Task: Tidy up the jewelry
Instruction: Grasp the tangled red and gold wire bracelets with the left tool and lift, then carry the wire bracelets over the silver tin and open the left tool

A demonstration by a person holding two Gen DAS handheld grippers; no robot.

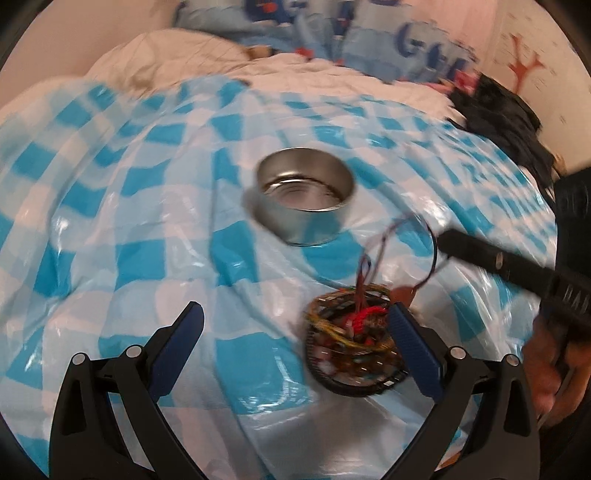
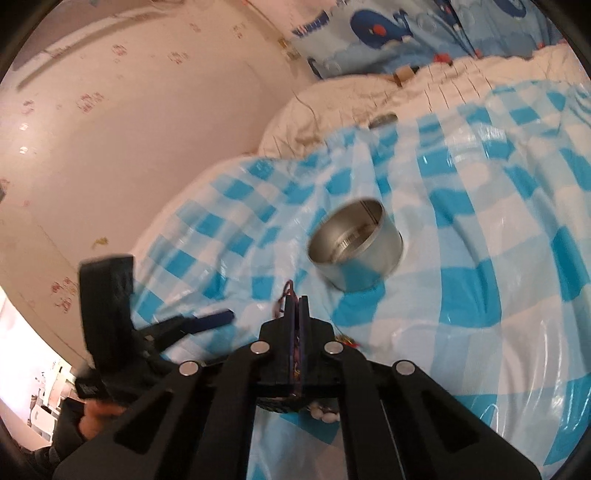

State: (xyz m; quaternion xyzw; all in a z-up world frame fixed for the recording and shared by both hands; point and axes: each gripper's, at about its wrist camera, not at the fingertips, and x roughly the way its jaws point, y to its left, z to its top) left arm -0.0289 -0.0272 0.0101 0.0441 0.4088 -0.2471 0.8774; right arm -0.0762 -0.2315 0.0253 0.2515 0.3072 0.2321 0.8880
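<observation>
A tangled pile of bracelets and beaded jewelry (image 1: pixel 351 332) lies on the blue-and-white checked plastic sheet (image 1: pixel 147 192). It rests against the inner side of the right finger of my left gripper (image 1: pixel 295 308), which is open wide. An open round metal tin (image 1: pixel 291 221) stands a little beyond the pile. My right gripper (image 1: pixel 445 242) comes in from the right and is shut on a thin dark cord (image 1: pixel 391 225) that loops up out of the pile. In the right wrist view the shut right gripper (image 2: pixel 297 299) has the cord (image 2: pixel 286 291) sticking out past its tips, and the tin (image 2: pixel 369 273) sits ahead to the right.
The checked sheet covers a bed with a white quilt (image 1: pixel 166 51) and a whale-print pillow (image 2: pixel 388 29) at the far end. A dark garment (image 1: pixel 509 122) lies at the right edge. A small metal lid (image 2: pixel 382 120) rests at the sheet's far edge. A wall (image 2: pixel 129 129) runs along the bed's left.
</observation>
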